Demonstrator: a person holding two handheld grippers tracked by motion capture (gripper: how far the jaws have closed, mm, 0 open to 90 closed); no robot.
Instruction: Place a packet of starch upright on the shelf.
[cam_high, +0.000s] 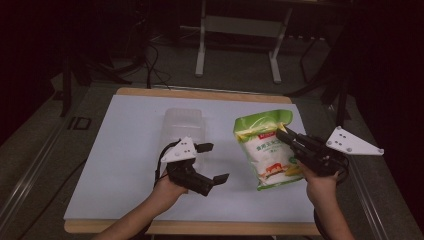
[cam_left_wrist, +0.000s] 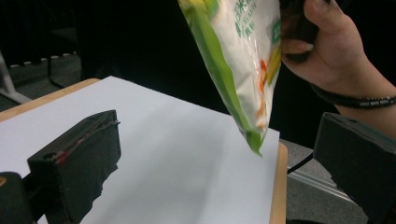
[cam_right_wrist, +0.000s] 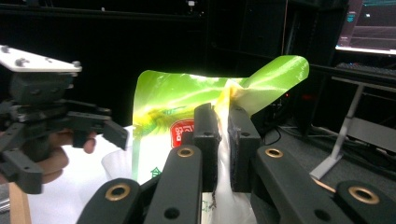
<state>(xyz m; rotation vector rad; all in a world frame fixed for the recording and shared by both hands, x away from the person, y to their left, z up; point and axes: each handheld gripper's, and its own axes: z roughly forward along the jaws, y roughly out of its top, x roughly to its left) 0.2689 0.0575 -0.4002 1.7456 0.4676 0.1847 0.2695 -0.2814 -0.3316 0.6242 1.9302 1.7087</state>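
Note:
A green and white food bag (cam_high: 264, 150) hangs over the right half of the white table top (cam_high: 125, 150), its open top pinched between the jaws of my right gripper (cam_high: 281, 133). In the right gripper view the two black jaws of my right gripper (cam_right_wrist: 223, 135) press on the bag (cam_right_wrist: 163, 107) near its green top edge. My left gripper (cam_high: 212, 162) is held open above the table at the middle, empty, just left of the bag. In the left gripper view, my left gripper (cam_left_wrist: 224, 154) looks past wide jaws at the bag's lower corner (cam_left_wrist: 233, 60), which hangs above the table.
A clear plastic container (cam_high: 182, 127) lies on the table behind the left gripper. The table's wooden edge (cam_high: 200, 227) runs along the front. Grey desk legs (cam_high: 237, 45) stand on the floor beyond the table.

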